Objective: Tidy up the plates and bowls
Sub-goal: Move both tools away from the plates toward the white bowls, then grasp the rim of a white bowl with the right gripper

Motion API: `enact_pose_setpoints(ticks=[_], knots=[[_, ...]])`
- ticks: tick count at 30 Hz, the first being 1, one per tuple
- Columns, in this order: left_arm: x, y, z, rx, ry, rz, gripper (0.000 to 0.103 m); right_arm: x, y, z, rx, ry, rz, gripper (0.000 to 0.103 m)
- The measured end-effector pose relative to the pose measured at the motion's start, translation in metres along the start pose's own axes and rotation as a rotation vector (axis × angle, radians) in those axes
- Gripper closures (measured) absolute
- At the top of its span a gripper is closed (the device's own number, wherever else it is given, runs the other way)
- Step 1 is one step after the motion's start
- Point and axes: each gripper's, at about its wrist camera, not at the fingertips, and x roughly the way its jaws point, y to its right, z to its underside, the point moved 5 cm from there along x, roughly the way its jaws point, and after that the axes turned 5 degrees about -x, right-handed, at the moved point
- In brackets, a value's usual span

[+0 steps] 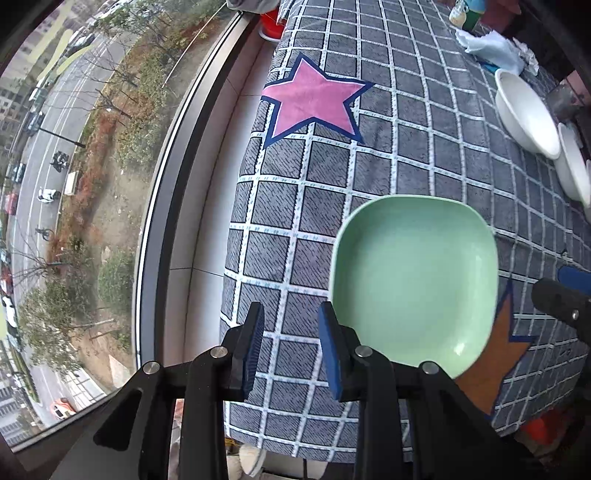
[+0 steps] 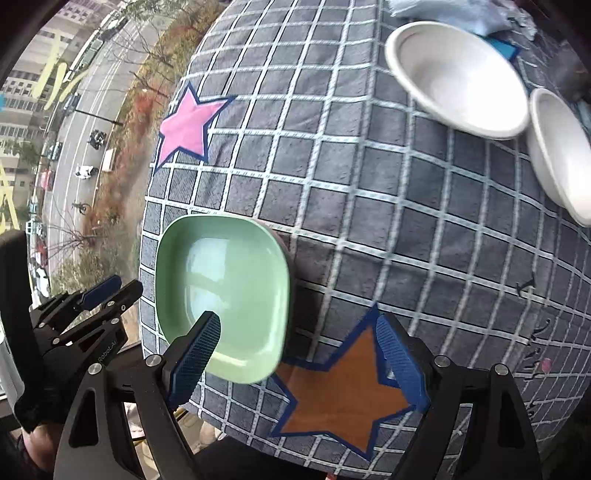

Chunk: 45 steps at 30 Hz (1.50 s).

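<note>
A green square plate (image 1: 413, 280) lies on the checked cloth, and it also shows in the right wrist view (image 2: 225, 291). A pinkish rim shows under its far corner there, so it seems to rest on another dish. My left gripper (image 1: 291, 347) is open and empty, just left of the plate. My right gripper (image 2: 299, 354) is open wide and empty, its left finger over the plate's near edge, above an orange star (image 2: 343, 395). Two white bowls stand at the far right, a larger one (image 2: 458, 77) and a second one (image 2: 561, 151) beside it; they also show in the left wrist view (image 1: 524, 110).
The grey checked cloth (image 1: 406, 129) covers the table and carries a pink star (image 1: 314, 103). A window and sill run along the table's left edge (image 1: 207, 206). Crumpled blue-white cloths (image 1: 491, 48) and a red container (image 1: 271, 24) sit at the far end.
</note>
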Motion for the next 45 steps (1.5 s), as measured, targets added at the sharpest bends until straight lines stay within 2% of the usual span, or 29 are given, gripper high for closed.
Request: enact_pose_setpoints(ticks=[3, 6, 10, 12, 14, 16, 21, 23, 25, 27, 31, 32, 33, 34, 35, 40, 42, 45], knots=[[-0.027, 0.024, 0.015, 0.018, 0.025, 0.097, 0.070, -0.025, 0.057, 0.021, 0.068, 0.028, 0.058, 0.015], [-0.046, 0.072, 0.022, 0.112, 0.033, 0.182, 0.070, -0.045, 0.129, 0.032, 0.222, 0.048, 0.058, 0.015], [-0.053, 0.149, 0.018, 0.195, 0.014, 0.276, 0.070, -0.078, 0.229, 0.023, 0.599, 0.159, -0.047, 0.016], [-0.054, 0.181, 0.015, 0.198, 0.003, 0.314, 0.070, -0.092, 0.276, 0.027, 0.756, 0.219, -0.070, 0.016], [-0.054, 0.212, 0.002, 0.169, -0.022, 0.357, 0.069, -0.101, 0.311, 0.026, 0.832, 0.244, -0.075, 0.016], [-0.049, 0.241, -0.013, 0.131, -0.041, 0.395, 0.064, -0.105, 0.340, 0.025, 0.875, 0.260, -0.073, 0.016], [-0.035, 0.306, -0.052, 0.041, -0.056, 0.393, 0.063, -0.100, 0.386, 0.010, 0.905, 0.253, -0.068, 0.016], [-0.033, 0.327, -0.067, 0.022, -0.037, 0.384, 0.063, -0.096, 0.397, 0.002, 0.891, 0.241, -0.075, 0.016], [-0.028, 0.342, -0.080, 0.012, -0.007, 0.356, 0.058, -0.098, 0.415, -0.001, 0.859, 0.225, -0.068, 0.016], [-0.018, 0.352, -0.086, 0.005, -0.002, 0.298, 0.052, -0.095, 0.425, -0.003, 0.835, 0.209, -0.052, 0.016], [0.008, 0.367, -0.089, -0.014, -0.042, 0.218, 0.052, -0.070, 0.436, -0.017, 0.777, 0.148, -0.024, 0.016], [0.014, 0.371, -0.091, -0.027, -0.051, 0.213, 0.052, -0.066, 0.436, -0.020, 0.760, 0.149, -0.033, 0.026], [0.018, 0.376, -0.093, -0.038, -0.056, 0.224, 0.053, -0.062, 0.435, -0.024, 0.730, 0.137, -0.045, 0.050], [0.022, 0.380, -0.095, -0.044, -0.062, 0.245, 0.071, -0.057, 0.433, -0.026, 0.700, 0.117, -0.049, 0.064], [0.026, 0.386, -0.095, -0.036, -0.077, 0.250, 0.076, -0.054, 0.432, -0.025, 0.674, 0.100, -0.033, 0.083], [0.021, 0.390, -0.086, 0.019, -0.050, 0.218, 0.077, -0.059, 0.430, -0.013, 0.625, 0.147, -0.060, 0.085], [0.010, 0.384, -0.071, 0.043, -0.037, 0.229, 0.079, -0.064, 0.424, 0.003, 0.616, 0.152, -0.110, 0.087], [0.000, 0.375, -0.029, 0.099, -0.052, 0.237, 0.081, -0.071, 0.402, 0.039, 0.511, 0.139, -0.148, 0.087]])
